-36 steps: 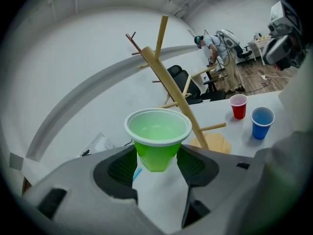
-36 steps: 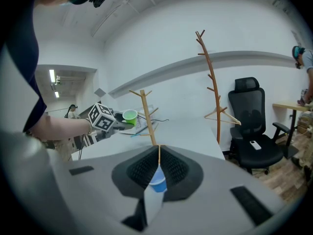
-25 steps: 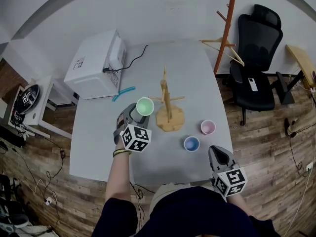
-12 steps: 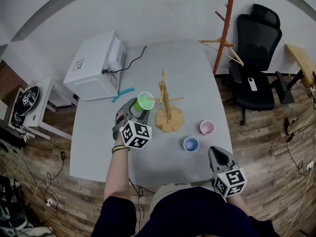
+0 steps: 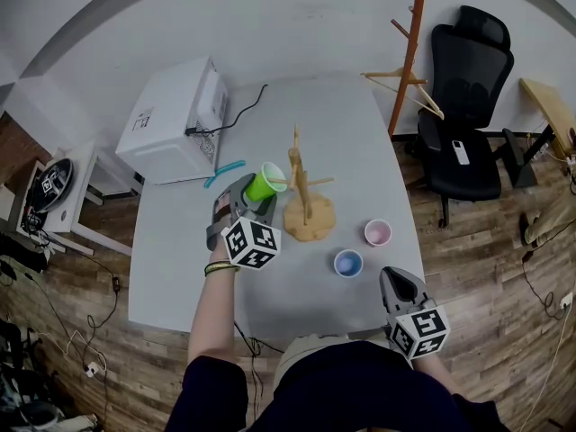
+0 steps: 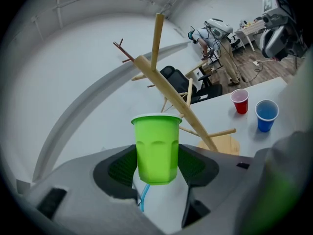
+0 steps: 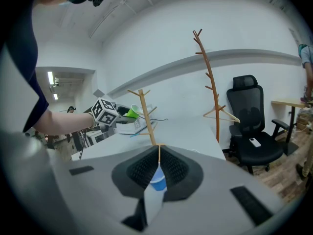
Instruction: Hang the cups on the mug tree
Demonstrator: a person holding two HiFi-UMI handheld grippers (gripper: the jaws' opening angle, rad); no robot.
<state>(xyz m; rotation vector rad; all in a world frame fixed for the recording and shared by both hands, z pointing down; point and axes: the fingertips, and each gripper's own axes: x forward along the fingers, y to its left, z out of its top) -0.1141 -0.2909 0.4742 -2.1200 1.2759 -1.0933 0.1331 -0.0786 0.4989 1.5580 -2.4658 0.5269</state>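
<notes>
A wooden mug tree [image 5: 304, 192] stands mid-table on a round base. My left gripper [image 5: 256, 198] is shut on a green cup [image 5: 262, 184], tipped with its mouth toward a left-hand peg of the tree. In the left gripper view the green cup [image 6: 156, 148] sits between the pads, rim close to the mug tree [image 6: 171, 94]. A pink cup [image 5: 378, 232] and a blue cup [image 5: 348, 263] stand upright right of the base. My right gripper [image 5: 400, 288] hangs shut and empty at the table's near edge; the blue cup [image 7: 158, 182] shows just beyond its tips.
A white appliance [image 5: 175, 120] with a black cable sits at the table's far left, a teal tool [image 5: 225, 170] lying beside it. A wooden coat stand [image 5: 409, 43] and a black office chair [image 5: 463, 106] stand beyond the table's right side.
My left gripper has carried the green cup right, up to the tree, and tipped it from upright onto its side. The right gripper has stayed put.
</notes>
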